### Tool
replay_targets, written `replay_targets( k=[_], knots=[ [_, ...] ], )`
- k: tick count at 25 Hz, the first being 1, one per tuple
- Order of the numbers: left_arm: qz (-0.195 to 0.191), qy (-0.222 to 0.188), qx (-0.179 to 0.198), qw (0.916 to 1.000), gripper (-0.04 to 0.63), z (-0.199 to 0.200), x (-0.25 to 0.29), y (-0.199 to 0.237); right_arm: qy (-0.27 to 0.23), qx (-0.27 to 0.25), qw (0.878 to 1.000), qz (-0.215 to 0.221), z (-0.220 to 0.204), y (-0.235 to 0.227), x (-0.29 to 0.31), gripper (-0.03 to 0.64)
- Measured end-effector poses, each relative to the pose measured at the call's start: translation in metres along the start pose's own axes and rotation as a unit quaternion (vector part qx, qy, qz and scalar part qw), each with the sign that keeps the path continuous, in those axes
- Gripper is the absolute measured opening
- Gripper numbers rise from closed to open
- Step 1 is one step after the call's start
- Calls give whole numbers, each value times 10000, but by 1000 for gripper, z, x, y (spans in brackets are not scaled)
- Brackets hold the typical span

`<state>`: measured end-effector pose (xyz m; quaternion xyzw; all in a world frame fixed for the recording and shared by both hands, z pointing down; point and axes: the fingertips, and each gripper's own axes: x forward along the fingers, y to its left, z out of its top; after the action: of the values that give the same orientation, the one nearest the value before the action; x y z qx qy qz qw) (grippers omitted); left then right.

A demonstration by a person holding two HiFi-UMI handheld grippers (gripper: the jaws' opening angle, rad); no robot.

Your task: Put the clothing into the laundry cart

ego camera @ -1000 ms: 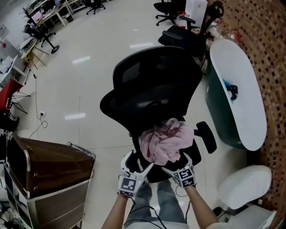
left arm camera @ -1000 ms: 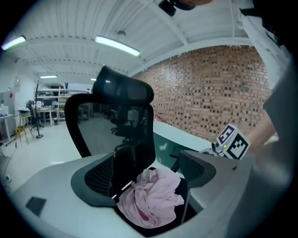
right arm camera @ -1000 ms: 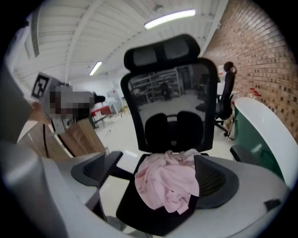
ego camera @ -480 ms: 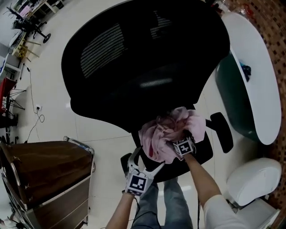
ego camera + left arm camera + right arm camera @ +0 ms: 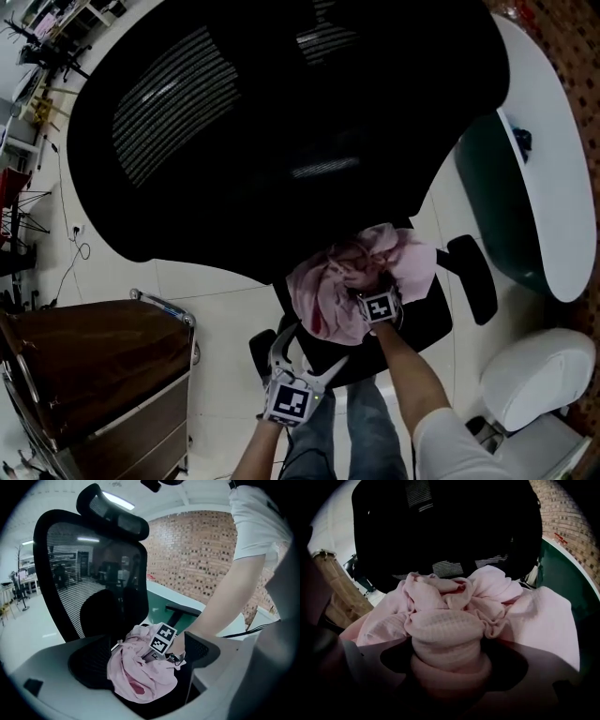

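Observation:
A crumpled pink garment (image 5: 328, 291) lies on the seat of a black mesh-backed office chair (image 5: 281, 122). My right gripper (image 5: 367, 283) points steeply down into the heap. Its jaws have just been closing, and in the right gripper view they pinch a rolled fold of the pink garment (image 5: 447, 634). My left gripper (image 5: 305, 349) hangs at the seat's front edge, short of the cloth. Its jaws have just been opening and now stand wide apart with nothing between them. In the left gripper view the pink garment (image 5: 136, 677) lies ahead, with the right gripper's marker cube (image 5: 162, 638) over it. The brown laundry cart (image 5: 84, 375) stands at the left.
The chair's tall backrest fills the upper picture, and its armrest (image 5: 473, 277) juts out to the right. A white-topped green table (image 5: 544, 187) runs along the brick wall. A white chair (image 5: 530, 384) stands at the lower right. Desks and office chairs (image 5: 37, 47) are at the far left.
The right gripper came down from the seat's front edge into the pink heap and closed on a fold. The left gripper sank lower and its jaws spread wider.

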<state>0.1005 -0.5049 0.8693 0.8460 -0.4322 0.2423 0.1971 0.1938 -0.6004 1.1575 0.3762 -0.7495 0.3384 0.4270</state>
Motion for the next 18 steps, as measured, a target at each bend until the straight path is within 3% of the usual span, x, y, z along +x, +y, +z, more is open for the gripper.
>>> replay_targets(
  k=[3,5,9,13,18],
  knots=[
    [120,-119,-115,9998,483,10,-8,2,-40,493,9982,340,-7,-1,0,243],
    [140,-178,-90,9997,483,13,-13,3,-175,705,9953,648,-1,8,-7,174],
    [182,-349,-198,9990,483,24,-26,3,-913,878,9840,1252,27,33,-50,155],
    [289,-494,-248,9981,483,46,-51,0,-1708,1087,9667,1563,55,52,-133,150],
    [443,-976,-347,9936,482,108,-71,-2,-2703,852,9427,1759,116,51,-260,149]
  ],
)
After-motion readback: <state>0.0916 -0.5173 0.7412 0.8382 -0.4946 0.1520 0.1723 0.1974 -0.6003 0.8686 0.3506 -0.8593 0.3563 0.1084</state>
